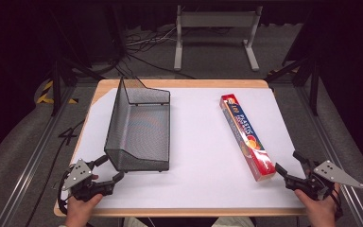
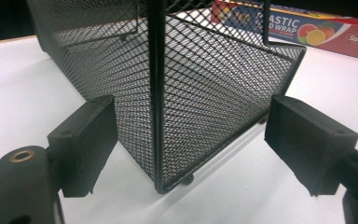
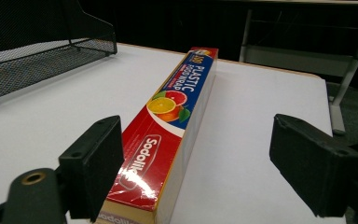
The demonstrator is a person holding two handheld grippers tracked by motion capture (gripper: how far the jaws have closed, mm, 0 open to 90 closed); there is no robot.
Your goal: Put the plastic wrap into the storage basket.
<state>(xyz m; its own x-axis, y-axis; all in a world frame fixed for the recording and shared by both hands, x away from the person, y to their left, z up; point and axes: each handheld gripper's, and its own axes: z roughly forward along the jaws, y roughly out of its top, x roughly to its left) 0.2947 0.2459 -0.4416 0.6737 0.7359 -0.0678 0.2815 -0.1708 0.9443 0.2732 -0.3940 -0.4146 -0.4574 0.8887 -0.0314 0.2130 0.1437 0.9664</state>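
The right tool (image 1: 293, 171) sits at the near end of the plastic wrap box (image 1: 246, 136), jaws wide apart and the box end between them, not pressed. The box lies flat on the counter (image 1: 198, 142), right of the mesh basket (image 1: 139, 125). The left tool (image 1: 108, 171), jaws apart, faces the basket's near corner

Open tongs (image 2: 191, 144) flanking mesh basket (image 2: 205, 74) corner, plastic wrap box (image 2: 307, 30) behind
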